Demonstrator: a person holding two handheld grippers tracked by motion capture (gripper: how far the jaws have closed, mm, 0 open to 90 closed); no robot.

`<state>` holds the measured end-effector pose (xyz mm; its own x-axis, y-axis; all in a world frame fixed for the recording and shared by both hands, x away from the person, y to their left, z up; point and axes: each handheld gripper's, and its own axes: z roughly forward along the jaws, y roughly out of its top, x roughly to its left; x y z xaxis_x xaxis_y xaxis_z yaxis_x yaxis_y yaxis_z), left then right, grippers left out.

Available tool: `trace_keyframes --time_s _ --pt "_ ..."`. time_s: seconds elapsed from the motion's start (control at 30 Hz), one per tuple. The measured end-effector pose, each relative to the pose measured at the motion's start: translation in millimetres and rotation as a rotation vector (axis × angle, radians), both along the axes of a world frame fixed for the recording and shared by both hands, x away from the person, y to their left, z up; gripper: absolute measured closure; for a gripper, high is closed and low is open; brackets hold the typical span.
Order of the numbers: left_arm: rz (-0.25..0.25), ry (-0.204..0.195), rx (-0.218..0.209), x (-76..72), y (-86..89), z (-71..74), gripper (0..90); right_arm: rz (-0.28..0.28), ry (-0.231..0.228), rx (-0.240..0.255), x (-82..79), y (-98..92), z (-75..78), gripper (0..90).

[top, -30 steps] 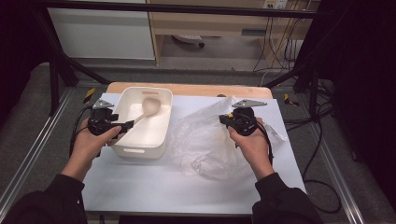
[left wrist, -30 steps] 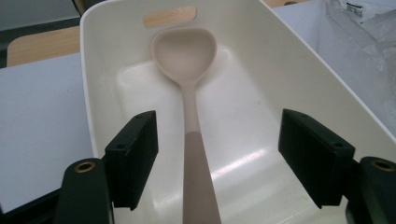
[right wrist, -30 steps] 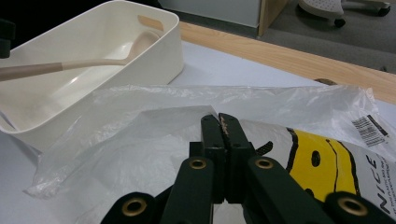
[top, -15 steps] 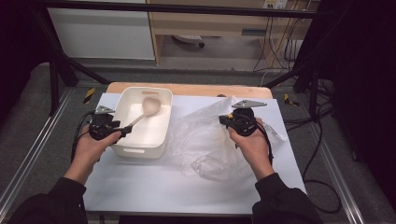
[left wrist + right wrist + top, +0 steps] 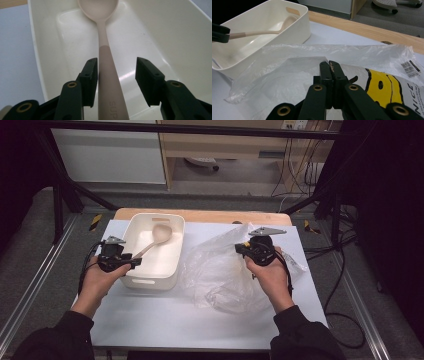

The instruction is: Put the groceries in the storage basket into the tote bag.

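While the left gripper (image 5: 116, 82) jaws have been closing, apart around the spoon (image 5: 105, 50) handle | right gripper (image 5: 331, 75) clamped on plastic bag (image 5: 294, 75), 3 o'clock of tub (image 5: 131, 227).

1 spoon (image 5: 156, 238), 1 white bin (image 5: 172, 262), 1 plastic bag (image 5: 220, 275), 2 grippers.

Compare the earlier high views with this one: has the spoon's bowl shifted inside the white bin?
No. The spoon keeps its bowl near the white bin's far end.
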<state>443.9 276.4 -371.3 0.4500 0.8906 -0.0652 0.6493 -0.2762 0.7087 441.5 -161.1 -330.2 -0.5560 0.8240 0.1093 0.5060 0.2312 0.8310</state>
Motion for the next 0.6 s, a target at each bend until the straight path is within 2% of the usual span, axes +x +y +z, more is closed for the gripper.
trace_keyframes --time_s 0.1,0.33,0.6 --pt "0.005 0.002 0.007 0.3 0.1 -1.3 55.6 0.0 0.0 -0.002 0.0 0.2 -0.4 90.0" --pt "0.004 0.036 0.016 2.5 2.1 -6.7 59.4 0.002 0.0 -0.003 0.0 0.0 -0.7 90.0" --pt "0.008 0.042 0.015 6.1 2.6 -5.6 60.6 0.0 0.005 -0.001 0.0 -0.2 -2.2 90.0"
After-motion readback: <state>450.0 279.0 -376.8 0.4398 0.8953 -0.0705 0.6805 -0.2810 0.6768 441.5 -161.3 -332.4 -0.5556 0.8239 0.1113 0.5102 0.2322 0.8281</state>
